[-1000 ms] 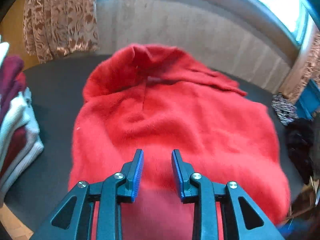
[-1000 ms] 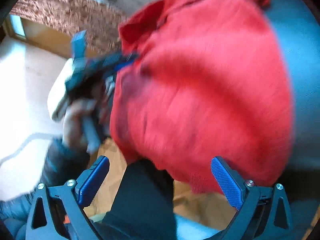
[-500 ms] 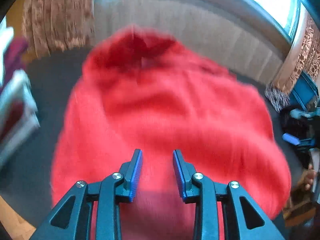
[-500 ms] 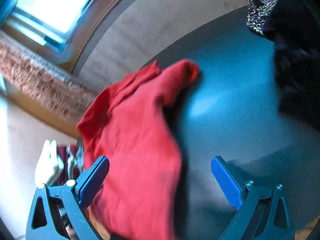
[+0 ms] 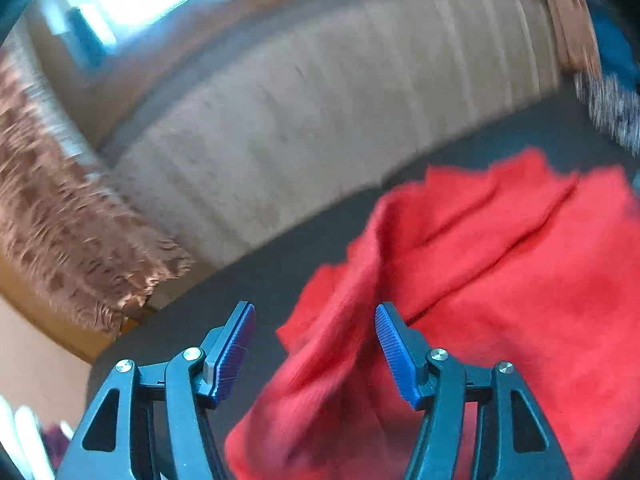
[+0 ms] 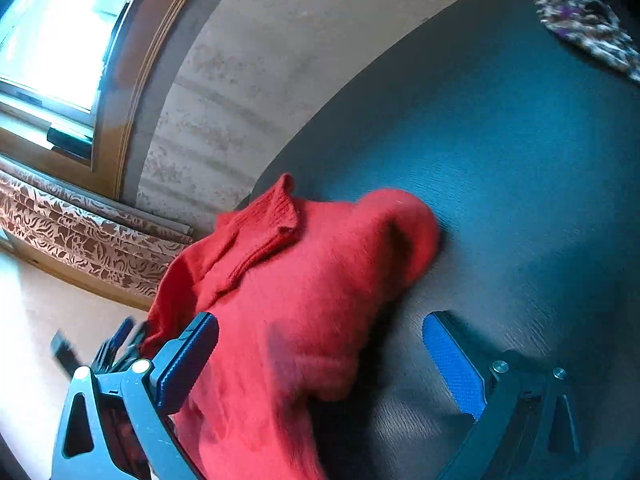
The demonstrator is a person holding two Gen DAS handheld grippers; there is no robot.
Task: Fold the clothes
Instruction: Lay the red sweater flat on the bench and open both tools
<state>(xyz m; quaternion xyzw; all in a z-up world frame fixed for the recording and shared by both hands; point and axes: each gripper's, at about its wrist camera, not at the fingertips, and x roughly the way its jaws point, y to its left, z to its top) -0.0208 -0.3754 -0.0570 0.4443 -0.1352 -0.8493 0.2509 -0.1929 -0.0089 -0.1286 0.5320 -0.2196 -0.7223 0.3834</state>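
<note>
the left tongs [image 5: 314, 356] have just spread over the red sweater's [image 5: 500, 280] edge, pinching nothing; right tongs [image 6: 320, 364] gape wide beside the sweater on the worktop [image 6: 520, 160], so a regrip looks next

One red sweater [image 6: 304, 288], one dark table [image 6: 520, 168], one patterned cloth [image 6: 580, 20] at the far edge, one window [image 6: 60, 32], two grippers: left gripper [image 5: 314, 354], right gripper [image 6: 320, 364]

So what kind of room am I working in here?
Most likely a room in a home, not a lab. A red sweater lies on a dark tabletop pushed against a wall, under a wooden-framed window with a patterned lace curtain.
</note>
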